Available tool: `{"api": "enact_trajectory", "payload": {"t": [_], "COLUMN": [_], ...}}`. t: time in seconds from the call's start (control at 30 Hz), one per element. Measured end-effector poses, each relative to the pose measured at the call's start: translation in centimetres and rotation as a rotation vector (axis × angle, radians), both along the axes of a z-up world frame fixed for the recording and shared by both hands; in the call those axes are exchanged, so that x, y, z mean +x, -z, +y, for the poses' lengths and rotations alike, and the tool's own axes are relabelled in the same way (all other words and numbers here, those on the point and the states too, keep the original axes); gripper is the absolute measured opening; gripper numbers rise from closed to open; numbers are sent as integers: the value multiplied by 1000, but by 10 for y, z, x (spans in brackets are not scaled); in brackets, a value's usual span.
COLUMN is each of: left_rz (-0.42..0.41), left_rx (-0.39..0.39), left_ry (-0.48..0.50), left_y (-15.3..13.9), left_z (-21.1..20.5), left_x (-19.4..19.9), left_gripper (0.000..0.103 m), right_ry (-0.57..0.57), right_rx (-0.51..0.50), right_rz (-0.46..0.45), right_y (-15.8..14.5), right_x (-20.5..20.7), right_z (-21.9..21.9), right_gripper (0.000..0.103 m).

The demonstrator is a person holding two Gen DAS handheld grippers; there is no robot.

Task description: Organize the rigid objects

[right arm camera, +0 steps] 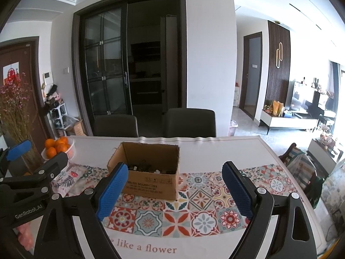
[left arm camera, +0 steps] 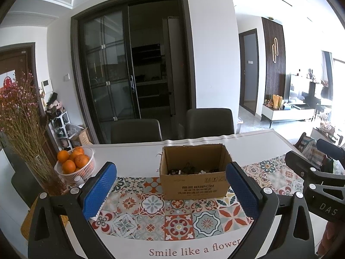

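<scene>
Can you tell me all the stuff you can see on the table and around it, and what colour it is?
cardboard box: one, brown, open, on the patterned part of the tablecloth, with small dark and white bits inside too small to name
tablecloth: one, white with colourful tile pattern, covering the table
oranges: several, orange, in the basket
basket: one, white, at the table's left
dried flowers: one bunch, pink and tan, in a vase at far left
chairs: two, dark, behind the table
sliding glass door: one, dark-framed, behind the chairs
left gripper: one, black with blue fingers, open, empty
right gripper: one, black with blue fingers, open, empty
</scene>
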State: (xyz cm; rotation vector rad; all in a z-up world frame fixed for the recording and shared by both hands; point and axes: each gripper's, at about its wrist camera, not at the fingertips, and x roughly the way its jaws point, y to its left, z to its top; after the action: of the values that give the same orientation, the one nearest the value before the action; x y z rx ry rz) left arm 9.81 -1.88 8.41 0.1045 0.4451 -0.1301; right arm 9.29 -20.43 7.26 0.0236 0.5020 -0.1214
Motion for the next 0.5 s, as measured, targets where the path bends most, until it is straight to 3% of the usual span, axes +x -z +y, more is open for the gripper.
{"api": "enact_trajectory", "payload": {"t": [0.5], "left_rz": [-6], "left_rx": [-1], "left_ry": [-2], "left_y": [-4], "left_z": [-5], "left_x": [-1], "left_gripper": [103], "right_ry": [-6], "right_rx": [2], "right_rz": [1], "right_y": [-2], "right_x": [1], "right_z": [1], "right_gripper": [90]}}
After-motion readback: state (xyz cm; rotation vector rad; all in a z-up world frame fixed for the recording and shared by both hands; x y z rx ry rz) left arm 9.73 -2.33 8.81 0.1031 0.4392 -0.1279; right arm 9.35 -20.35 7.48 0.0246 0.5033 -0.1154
